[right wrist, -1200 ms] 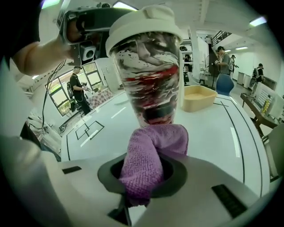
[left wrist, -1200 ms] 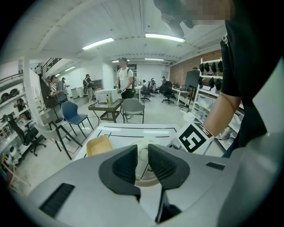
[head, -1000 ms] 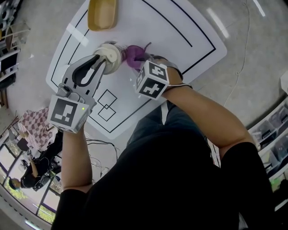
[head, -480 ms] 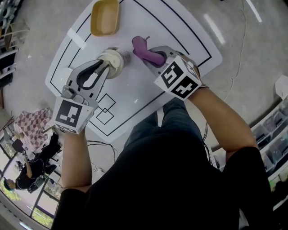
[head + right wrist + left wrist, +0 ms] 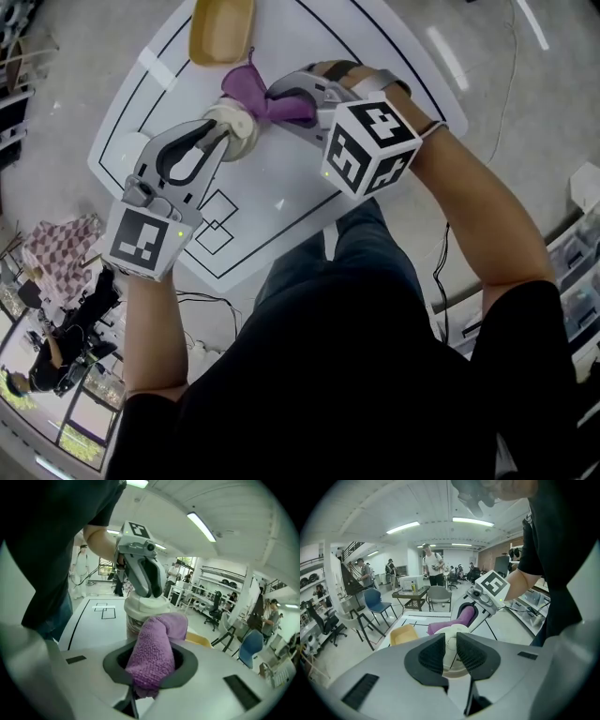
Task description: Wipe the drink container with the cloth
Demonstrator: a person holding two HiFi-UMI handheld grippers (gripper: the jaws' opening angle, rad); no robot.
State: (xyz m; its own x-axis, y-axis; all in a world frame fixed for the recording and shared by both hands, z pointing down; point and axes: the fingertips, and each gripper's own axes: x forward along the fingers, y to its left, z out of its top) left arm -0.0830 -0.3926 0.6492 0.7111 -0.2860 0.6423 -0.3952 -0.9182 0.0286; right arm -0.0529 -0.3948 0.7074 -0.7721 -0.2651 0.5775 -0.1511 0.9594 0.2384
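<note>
The drink container [image 5: 242, 131], a cream cup with a lid, stands upright on the white table [image 5: 366, 56]. My left gripper [image 5: 223, 133] is shut on its lid from the near left; in the left gripper view the pads pinch the cup's top [image 5: 451, 637]. A purple cloth [image 5: 251, 89] is clamped in my right gripper [image 5: 277, 101], which sits just right of the cup and raised. The cloth's free end lies against the cup's far upper edge. In the right gripper view the cloth [image 5: 152, 656] fills the jaws, with the cup [image 5: 140, 616] right behind it.
A yellow tray [image 5: 220, 28] sits on the table just beyond the cup. Black lines and two small squares [image 5: 220, 220] mark the table top. Chairs, desks and people fill the room around the table.
My right gripper drew the cloth off the cup's right side, rose and rolled, and now has it against the cup's far top edge. The left gripper and cup stayed put.
</note>
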